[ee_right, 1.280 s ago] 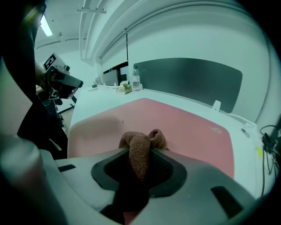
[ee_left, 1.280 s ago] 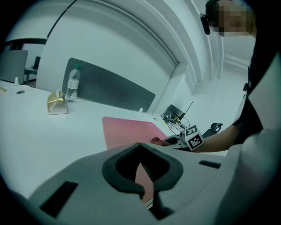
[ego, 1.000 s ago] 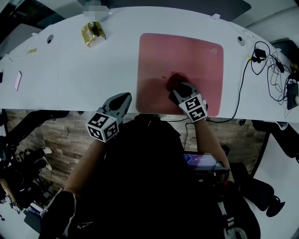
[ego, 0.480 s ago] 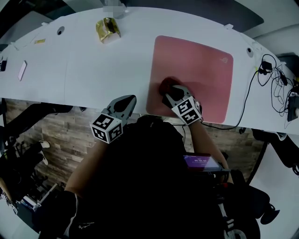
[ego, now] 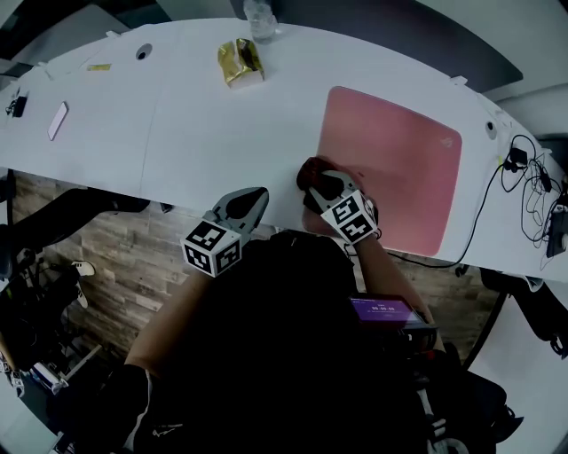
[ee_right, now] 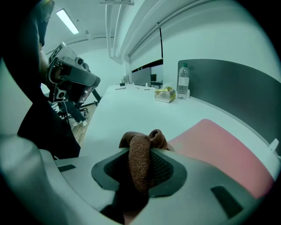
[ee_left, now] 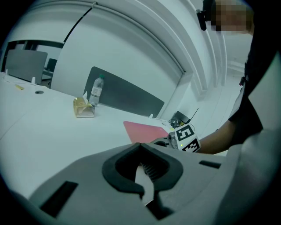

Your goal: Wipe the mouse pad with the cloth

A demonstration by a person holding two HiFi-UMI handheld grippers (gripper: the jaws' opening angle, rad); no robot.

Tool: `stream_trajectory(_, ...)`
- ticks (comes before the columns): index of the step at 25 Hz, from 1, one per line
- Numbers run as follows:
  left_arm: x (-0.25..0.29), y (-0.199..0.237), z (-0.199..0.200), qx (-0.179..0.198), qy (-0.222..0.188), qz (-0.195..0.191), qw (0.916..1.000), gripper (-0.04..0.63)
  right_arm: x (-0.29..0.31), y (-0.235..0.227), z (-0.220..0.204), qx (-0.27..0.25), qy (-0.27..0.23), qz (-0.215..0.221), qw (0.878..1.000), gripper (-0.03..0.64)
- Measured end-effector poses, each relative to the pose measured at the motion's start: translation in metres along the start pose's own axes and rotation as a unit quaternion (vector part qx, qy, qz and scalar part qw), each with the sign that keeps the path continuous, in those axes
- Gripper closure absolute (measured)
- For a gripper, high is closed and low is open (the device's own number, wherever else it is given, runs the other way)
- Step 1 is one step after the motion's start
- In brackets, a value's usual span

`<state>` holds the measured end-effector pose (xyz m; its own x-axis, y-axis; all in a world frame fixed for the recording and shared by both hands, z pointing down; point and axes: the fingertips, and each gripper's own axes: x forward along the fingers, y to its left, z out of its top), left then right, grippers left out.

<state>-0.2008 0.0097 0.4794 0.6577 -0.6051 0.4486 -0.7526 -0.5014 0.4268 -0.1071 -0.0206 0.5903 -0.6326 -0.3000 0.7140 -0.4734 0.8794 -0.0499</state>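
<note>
- The right gripper (ego: 319, 184) is clamping a brown cloth (ego: 307, 170) between its jaws. The cloth is bunching up above them in the right gripper view (ee_right: 141, 151).
- The cloth is now sitting at the near-left edge of the pink mouse pad (ego: 399, 164) and is spilling over onto the white tabletop (ego: 177, 124).
- One second ago, the cloth and this gripper were working nearer the middle of the pad's near edge. Half a second ago, they were just inside its left side. The sweep has been running leftward across the pad.
- The left gripper (ego: 251, 199) is still hovering at the near edge of the tabletop, well apart from the pad. This is much the same place as in both earlier head views.
- The left gripper's jaws are drawn together with only a thin sliver of light between them (ee_left: 141, 176). They are holding nothing.
- In the head view, the pad has been sliding toward the right of the frame since the earlier pictures. A gold packet (ego: 240, 62) and a clear bottle (ego: 257, 12) are coming further into sight at the far edge.
- Only the head view is showing the whole outline of the pad and the tangle of cables (ego: 532, 182) at the right end of the tabletop.
- Only the gripper views are showing the bottle (ee_left: 95, 91) standing upright just beside the packet (ee_left: 83, 108), in front of a grey partition (ee_left: 127, 99).
- The right gripper view is showing the pad (ee_right: 219, 147) stretching away to the right of the cloth, with bare tabletop ahead and to the left.
</note>
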Motion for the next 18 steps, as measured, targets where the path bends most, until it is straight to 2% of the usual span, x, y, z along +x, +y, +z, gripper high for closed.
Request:
stream_trajectory(6, -0.005, 0.018, 0.011, 0.001, -0.010, -0.008, 0.9999, 0.588, 0.023, 0.015, 0.020, -0.039, 0.019, 0.017, 0.999, 0.485)
stream_trajectory(9, -0.006, 0.019, 0.009, -0.002, -0.006, -0.014, 0.9999, 0.586, 0.022, 0.017, 0.027, -0.040, 0.012, 0.016, 0.999, 0.485)
stream_trajectory(15, 0.002, 0.020, 0.016, 0.006, -0.003, -0.016, 0.9998, 0.587, 0.024, -0.029, 0.039, -0.036, 0.008, -0.025, 0.999, 0.485)
stream_trajectory(18, 0.004, 0.019, 0.015, 0.003, 0.000, -0.008, 1.0000, 0.588, 0.026, -0.042, 0.037, -0.030, 0.012, -0.032, 0.999, 0.485)
